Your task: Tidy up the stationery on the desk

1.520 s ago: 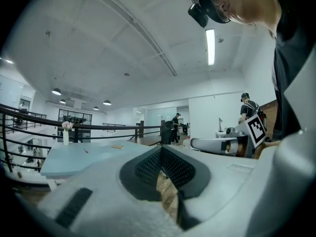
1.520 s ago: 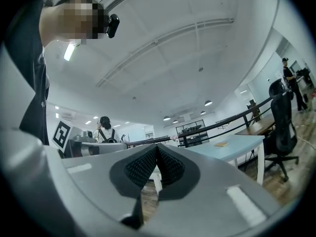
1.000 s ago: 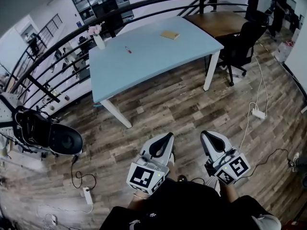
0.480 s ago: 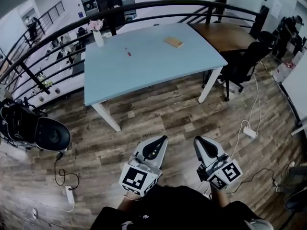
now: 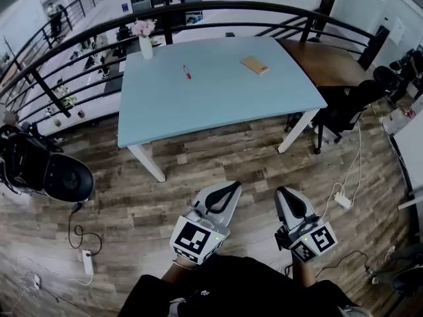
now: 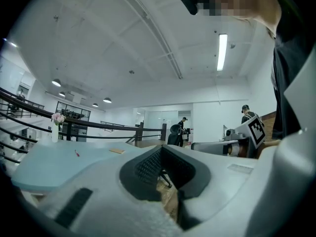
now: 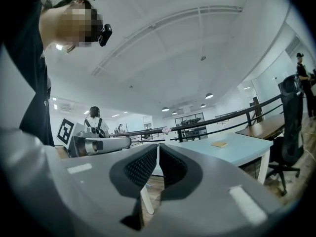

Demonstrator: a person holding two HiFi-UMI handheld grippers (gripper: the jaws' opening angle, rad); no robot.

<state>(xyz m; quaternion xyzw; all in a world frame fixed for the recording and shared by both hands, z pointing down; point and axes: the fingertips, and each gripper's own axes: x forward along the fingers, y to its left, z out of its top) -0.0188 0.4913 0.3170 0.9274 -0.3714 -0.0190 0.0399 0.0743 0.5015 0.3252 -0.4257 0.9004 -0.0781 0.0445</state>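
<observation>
First, advance the left hand-held gripper (image 5: 231, 187) and right hand-held gripper (image 5: 283, 192), both pressed together and empty, level to the pale-blue rectangular worktop (image 5: 218, 107).

One blue desk (image 5: 218, 104), one wooden desk (image 5: 324, 61), one red pen (image 5: 187, 72), one tan notepad (image 5: 254, 65), one vase of flowers (image 5: 145, 43), one left gripper (image 5: 232, 187) and one right gripper (image 5: 283, 194) are counted.

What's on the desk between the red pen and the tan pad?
Nothing. In the head view, only bare blue desk lies between the red pen and the tan pad.
</observation>
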